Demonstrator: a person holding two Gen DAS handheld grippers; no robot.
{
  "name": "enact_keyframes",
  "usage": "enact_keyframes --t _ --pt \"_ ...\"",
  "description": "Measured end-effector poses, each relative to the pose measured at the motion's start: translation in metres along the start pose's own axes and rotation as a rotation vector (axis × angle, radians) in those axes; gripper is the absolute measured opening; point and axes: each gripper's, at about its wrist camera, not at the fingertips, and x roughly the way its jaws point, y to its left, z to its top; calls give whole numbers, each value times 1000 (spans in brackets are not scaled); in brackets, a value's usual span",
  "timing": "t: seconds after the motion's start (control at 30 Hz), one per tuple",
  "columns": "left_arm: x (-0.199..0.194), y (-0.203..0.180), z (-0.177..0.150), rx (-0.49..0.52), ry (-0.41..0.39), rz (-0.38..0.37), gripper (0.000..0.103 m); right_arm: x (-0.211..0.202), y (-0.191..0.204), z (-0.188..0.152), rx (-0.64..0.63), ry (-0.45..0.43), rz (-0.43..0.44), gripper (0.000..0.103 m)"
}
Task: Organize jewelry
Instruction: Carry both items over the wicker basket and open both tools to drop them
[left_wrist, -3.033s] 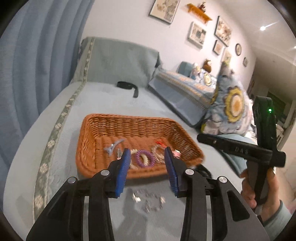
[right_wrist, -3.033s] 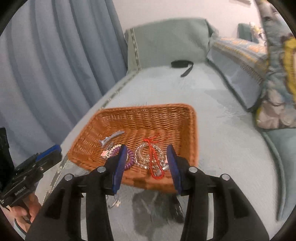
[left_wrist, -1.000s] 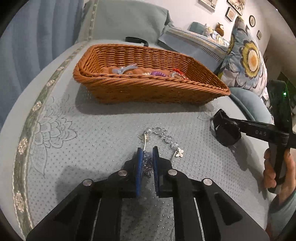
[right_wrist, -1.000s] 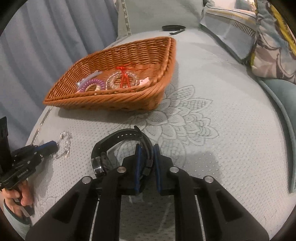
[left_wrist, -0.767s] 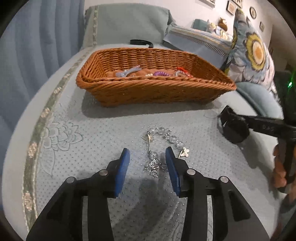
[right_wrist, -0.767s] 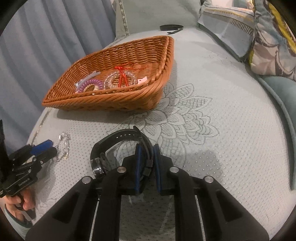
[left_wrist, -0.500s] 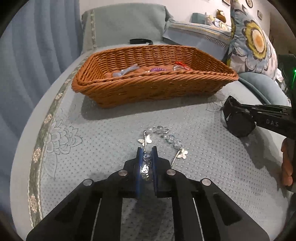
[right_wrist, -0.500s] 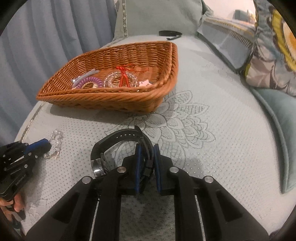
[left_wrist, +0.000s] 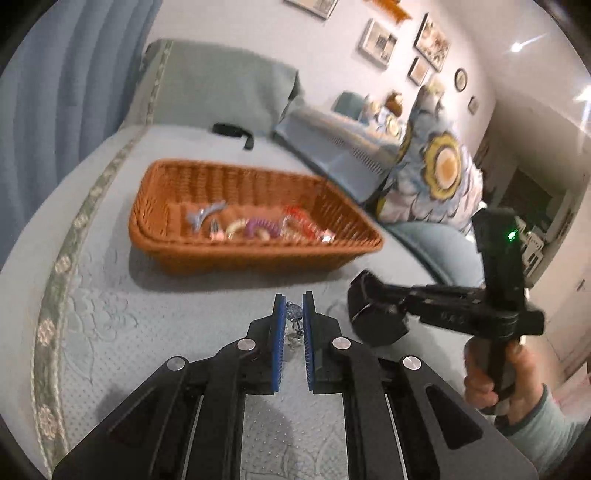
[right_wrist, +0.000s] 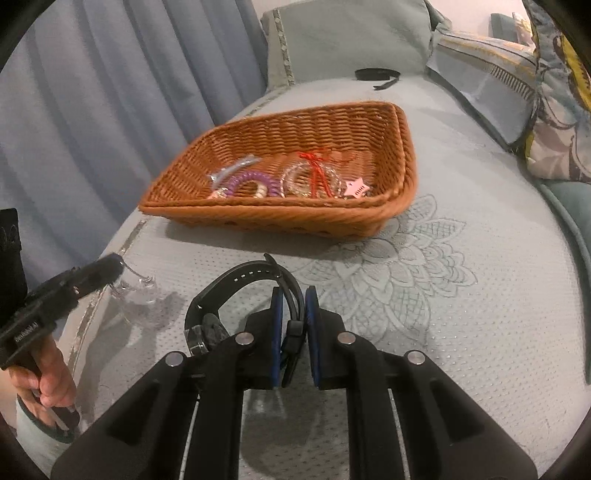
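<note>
Clear bead bracelet is pinched between the jaws of the left gripper, near the wicker basket, strand hanging downward, beads glassy. Black watch is clamped by its strap in the right gripper, band looped leftward, off the bed, beside the basket.

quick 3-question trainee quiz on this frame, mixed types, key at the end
1. True or false: the left gripper is shut on the bead bracelet.
2. What does the right gripper hold? A) purple coil hair tie B) black watch C) pink star clip
3. Fill in: the purple hair tie lies inside the ____.

Key:
1. True.
2. B, the black watch.
3. Wicker basket.
</note>
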Motion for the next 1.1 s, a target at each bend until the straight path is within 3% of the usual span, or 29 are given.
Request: enact_keyframes --t 0.37,0.67,0.83,1.1 --pt "-19 -18 18 31 -80 -32 7 -30 5 10 16 -78 31 10" --pt "-13 -30 68 83 -146 -36 7 -42 -2 56 43 -158 -9 10" --pt "22 -18 103 82 -156 -7 7 -21 -3 96 31 -181 -56 10" --pt "84 24 117 37 -115 70 7 56 -13 139 73 -87 -59 10"
